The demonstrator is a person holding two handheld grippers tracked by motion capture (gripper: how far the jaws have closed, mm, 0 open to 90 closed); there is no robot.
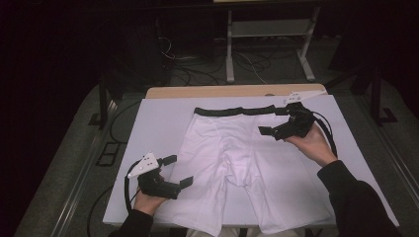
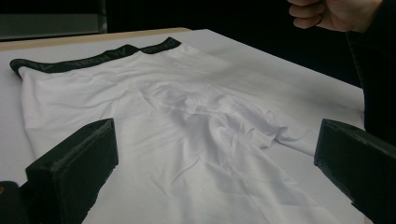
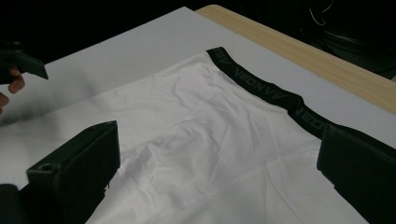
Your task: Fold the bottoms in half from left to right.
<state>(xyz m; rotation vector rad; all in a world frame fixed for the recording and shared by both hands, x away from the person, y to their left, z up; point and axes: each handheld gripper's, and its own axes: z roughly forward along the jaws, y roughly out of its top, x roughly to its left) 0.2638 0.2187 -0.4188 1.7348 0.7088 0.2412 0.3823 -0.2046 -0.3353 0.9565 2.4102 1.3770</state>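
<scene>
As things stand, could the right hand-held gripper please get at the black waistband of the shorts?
Probably yes: the right hand-held gripper hovers open beside the waistband, with nothing lying between them.

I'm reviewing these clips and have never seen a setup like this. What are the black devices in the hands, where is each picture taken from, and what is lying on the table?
A person holds a handheld two-jaw gripper in each hand. The high view looks down from above the table: the left gripper is near the shorts' leg, the right gripper near the waistband. The other two pictures come from cameras riding on each gripper, looking between its own black jaws. On the white board lies a pair of white shorts, spread flat, its black waistband on the far side. Both grippers are open and hold nothing.
</scene>
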